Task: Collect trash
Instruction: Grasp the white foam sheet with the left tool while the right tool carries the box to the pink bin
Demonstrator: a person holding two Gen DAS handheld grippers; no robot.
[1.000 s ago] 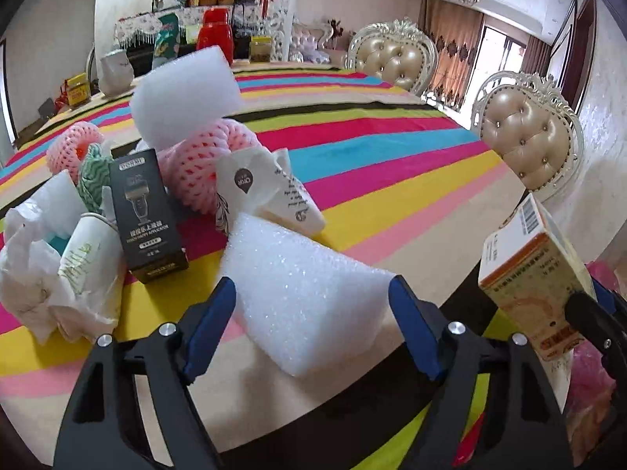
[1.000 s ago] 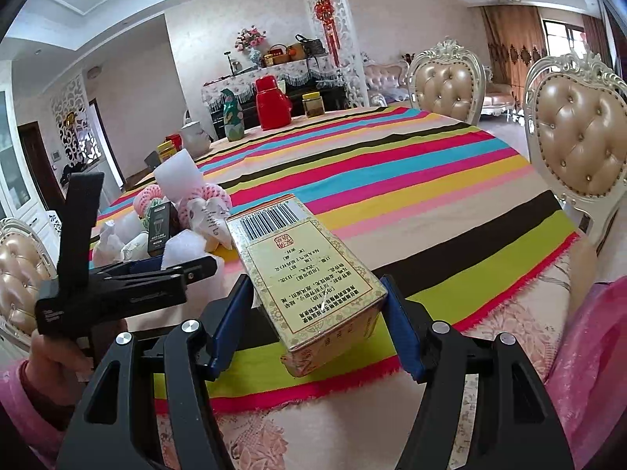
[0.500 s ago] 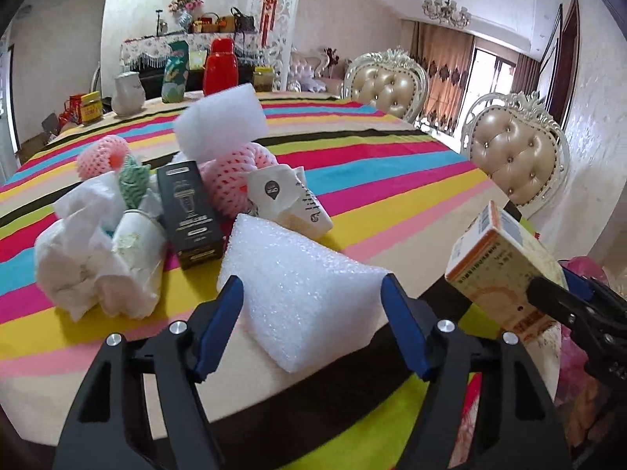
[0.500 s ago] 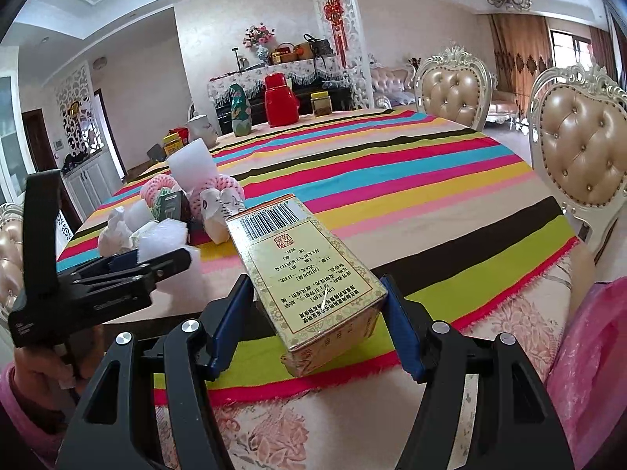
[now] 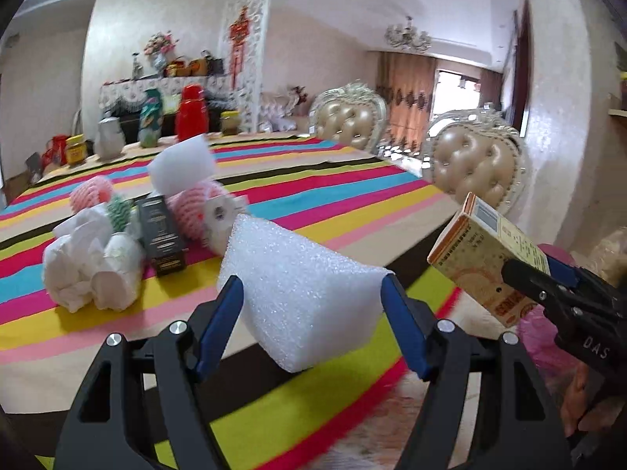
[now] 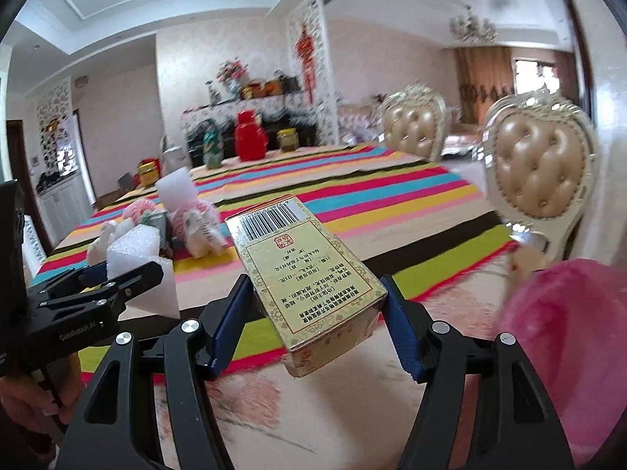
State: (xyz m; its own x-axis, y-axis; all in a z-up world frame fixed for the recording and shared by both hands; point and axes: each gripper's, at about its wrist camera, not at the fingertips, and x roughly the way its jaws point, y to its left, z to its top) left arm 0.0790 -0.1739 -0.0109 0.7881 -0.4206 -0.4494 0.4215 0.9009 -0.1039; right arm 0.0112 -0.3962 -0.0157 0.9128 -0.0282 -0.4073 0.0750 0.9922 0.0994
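Pink bag (image 6: 568, 352) cut off at frame edge, motion-blurred. Left gripper (image 5: 313, 325) clamped on white foam block (image 5: 301, 290), above the striped table's (image 5: 333, 196) edge. Right gripper (image 6: 317, 329) clamped on yellow box (image 6: 309, 274), just beside the bag.

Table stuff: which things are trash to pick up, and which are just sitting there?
Trash for the job:
- white foam block in the left gripper
- yellow carton in the right gripper
- crumpled white paper
- black box
- pink foam nets

Just sitting there:
- red jug
- green bottle
- chairs
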